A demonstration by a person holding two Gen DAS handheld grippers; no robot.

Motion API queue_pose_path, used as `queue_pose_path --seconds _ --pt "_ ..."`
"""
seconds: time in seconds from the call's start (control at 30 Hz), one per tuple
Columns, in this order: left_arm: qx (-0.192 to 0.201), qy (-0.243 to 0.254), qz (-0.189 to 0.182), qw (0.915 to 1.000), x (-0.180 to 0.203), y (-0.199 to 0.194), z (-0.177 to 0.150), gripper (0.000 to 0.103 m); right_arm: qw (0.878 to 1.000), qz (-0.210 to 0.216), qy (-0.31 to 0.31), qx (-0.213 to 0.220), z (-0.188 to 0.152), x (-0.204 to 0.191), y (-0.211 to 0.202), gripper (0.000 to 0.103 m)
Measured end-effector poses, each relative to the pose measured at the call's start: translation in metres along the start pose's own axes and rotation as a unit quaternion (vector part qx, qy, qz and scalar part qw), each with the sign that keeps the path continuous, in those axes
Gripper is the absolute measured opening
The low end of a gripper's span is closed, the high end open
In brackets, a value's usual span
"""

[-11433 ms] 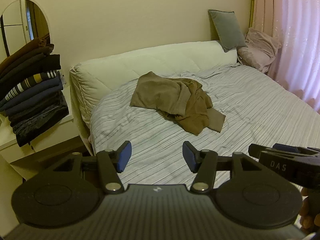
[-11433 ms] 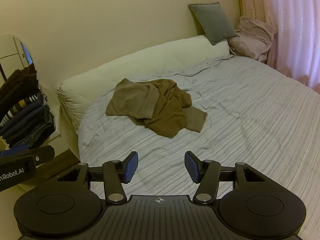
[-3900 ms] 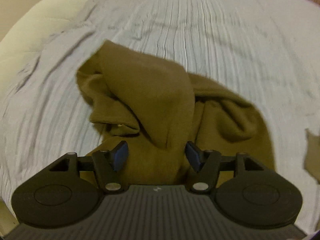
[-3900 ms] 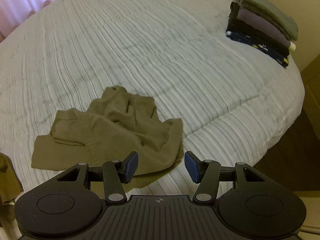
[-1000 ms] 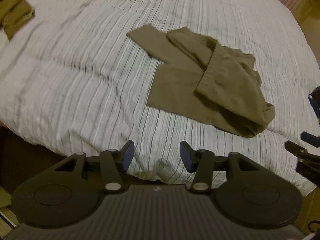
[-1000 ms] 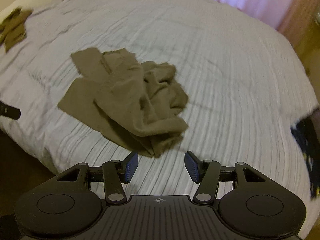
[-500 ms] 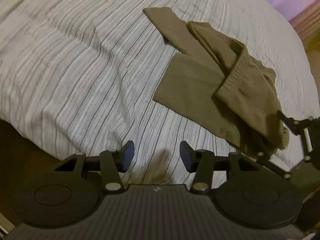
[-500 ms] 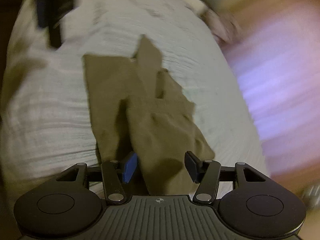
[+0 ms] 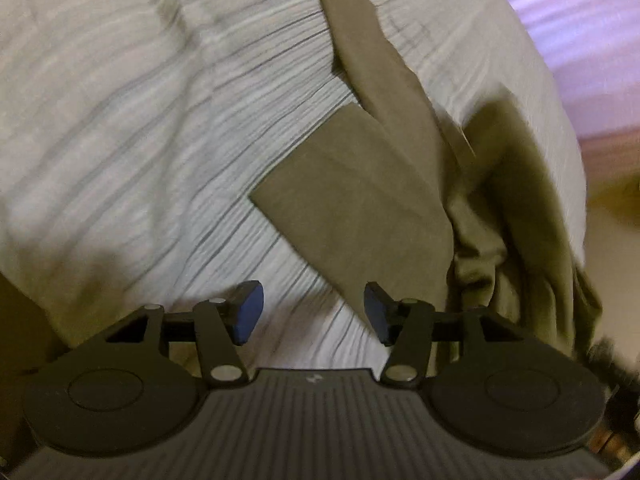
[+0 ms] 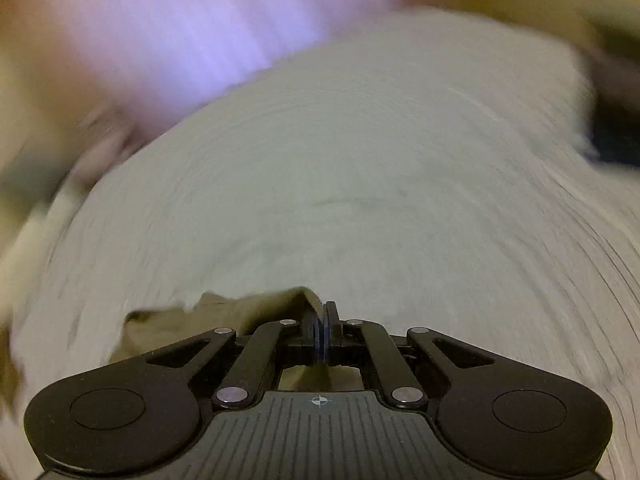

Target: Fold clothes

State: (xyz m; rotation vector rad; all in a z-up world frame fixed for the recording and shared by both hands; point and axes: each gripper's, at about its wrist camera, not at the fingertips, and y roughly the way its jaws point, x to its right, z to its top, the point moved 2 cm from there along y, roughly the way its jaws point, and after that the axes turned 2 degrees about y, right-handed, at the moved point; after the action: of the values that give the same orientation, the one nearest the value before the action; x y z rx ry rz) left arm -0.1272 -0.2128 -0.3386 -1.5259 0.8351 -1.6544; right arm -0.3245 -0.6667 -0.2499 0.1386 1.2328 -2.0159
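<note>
In the left wrist view, the striped pale grey bedcover [image 9: 140, 128] fills the field from nine o'clock across to twelve; the left gripper [image 9: 310, 316] hangs over it at six o'clock, its blue-padded jaws standing wide apart with nothing between them; the olive-brown knit garment [image 9: 372, 208] lies from the centre out to three o'clock, a flat panel nearest the gripper, a long strip running up toward twelve o'clock, and a crumpled, raised mass at the right edge of the bed.

In the right wrist view, heavily blurred, the right gripper [image 10: 325, 330] sits at six o'clock with its jaws pressed together on a bunched edge of the same garment, which spills toward eight o'clock; a blurred pink curtain [image 10: 240, 28] shows at eleven o'clock.

By my reading the folding has barely begun; one edge is gripped, but the cloth is not yet spread flat, and no fold is visible.
</note>
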Motion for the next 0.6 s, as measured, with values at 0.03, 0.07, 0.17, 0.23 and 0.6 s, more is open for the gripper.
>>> queue_pose_path --seconds 0.03,0.07,0.17,0.23,0.6 --pt "0.003 -0.01 -0.001 0.9999 -0.001 0.005 0.002 0.053 1.0 -0.007 0.026 -0.003 0.006 0.016 -0.001 0.0" --pt "0.007 -0.019 -0.003 0.9998 -0.001 0.01 0.004 0.053 0.999 -0.012 0.049 -0.007 0.012 0.031 -0.002 0.0" --pt "0.024 -0.049 -0.016 0.9984 -0.004 0.021 0.007 0.051 0.993 -0.028 0.114 -0.017 0.016 0.068 -0.004 0.001" --pt "0.036 -0.058 -0.016 0.9975 -0.006 0.022 0.007 0.006 0.988 -0.033 0.151 -0.026 0.013 0.085 -0.004 0.001" --pt "0.179 0.047 -0.075 0.98 0.053 -0.076 0.17 0.001 0.994 0.016 0.106 0.034 0.107 0.033 -0.015 0.001"
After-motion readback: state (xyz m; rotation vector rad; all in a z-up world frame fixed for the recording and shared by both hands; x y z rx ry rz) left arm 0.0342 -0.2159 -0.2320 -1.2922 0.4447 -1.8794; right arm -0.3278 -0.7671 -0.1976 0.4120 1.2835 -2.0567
